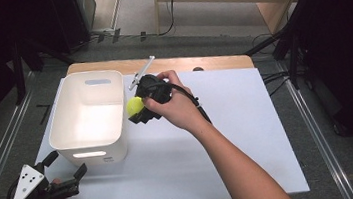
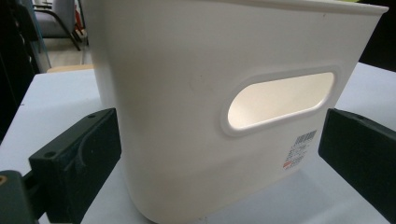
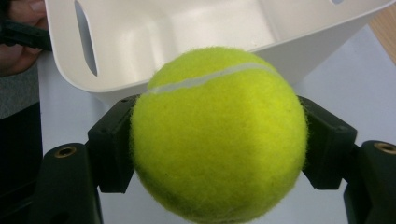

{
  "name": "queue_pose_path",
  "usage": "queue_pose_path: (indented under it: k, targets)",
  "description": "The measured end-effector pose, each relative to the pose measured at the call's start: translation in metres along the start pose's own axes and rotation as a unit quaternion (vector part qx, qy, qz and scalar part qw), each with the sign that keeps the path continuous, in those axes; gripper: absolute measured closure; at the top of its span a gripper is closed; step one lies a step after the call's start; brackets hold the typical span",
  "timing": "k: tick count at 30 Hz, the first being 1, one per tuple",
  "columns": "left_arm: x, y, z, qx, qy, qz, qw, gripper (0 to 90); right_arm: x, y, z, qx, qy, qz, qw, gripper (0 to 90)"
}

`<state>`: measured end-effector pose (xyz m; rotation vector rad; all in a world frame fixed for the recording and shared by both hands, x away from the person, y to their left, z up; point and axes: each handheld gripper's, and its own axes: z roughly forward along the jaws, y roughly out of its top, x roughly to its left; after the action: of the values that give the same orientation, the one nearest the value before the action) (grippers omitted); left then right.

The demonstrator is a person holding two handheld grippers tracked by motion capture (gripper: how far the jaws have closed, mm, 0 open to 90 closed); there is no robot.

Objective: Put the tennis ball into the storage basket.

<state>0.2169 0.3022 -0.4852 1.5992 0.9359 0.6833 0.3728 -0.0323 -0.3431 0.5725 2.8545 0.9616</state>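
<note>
A yellow-green tennis ball (image 1: 134, 105) (image 3: 218, 135) is clamped between the jaws of my right gripper (image 1: 138, 109) (image 3: 219, 144), held just off the right wall of a white plastic bin (image 1: 87, 118) (image 3: 154, 28), near its rim. The bin stands on the left part of the white table top, and its inside looks empty. My left gripper (image 1: 66, 165) (image 2: 219, 158) is open at the table's front left corner, its jaws spread in front of the bin's near wall (image 2: 196, 93) with the handle slot, not touching it.
The white table top (image 1: 237, 117) stretches open to the right of the bin and in front. A wooden edge (image 1: 110, 66) runs along the back. Dark stands and cables border the table on both sides.
</note>
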Motion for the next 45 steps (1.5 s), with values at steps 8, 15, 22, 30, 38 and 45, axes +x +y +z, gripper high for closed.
queue_pose_path:
  k: [8, 15, 22, 30, 38, 45]
  targets:
    - [0.0, 0.0, 0.0, -0.002, 0.0, -0.001, 1.0, 0.0, 0.007, 0.01, 0.002, -0.007, 0.01, -0.01, 0.9999, 23.9]
    - [0.0, 0.0, 0.0, -0.002, 0.0, -0.001, 1.0, 0.0, 0.01, 0.017, 0.004, -0.008, 0.015, -0.014, 0.9998, 23.9]
    - [0.001, 0.0, 0.0, -0.002, 0.0, -0.001, 1.0, 0.0, 0.014, 0.023, 0.007, -0.007, 0.019, -0.015, 0.9997, 23.9]
    - [0.001, 0.0, 0.0, -0.003, -0.001, -0.001, 1.0, 0.0, 0.019, 0.032, 0.011, -0.013, 0.026, -0.027, 0.9992, 23.8]
    - [0.001, 0.0, 0.0, -0.005, -0.002, -0.002, 1.0, 0.0, 0.025, 0.038, 0.018, -0.012, 0.034, -0.028, 0.999, 23.9]
    - [0.001, 0.0, 0.0, -0.006, -0.002, -0.003, 1.0, 0.0, 0.028, 0.042, 0.026, -0.013, 0.04, -0.035, 0.9985, 23.9]
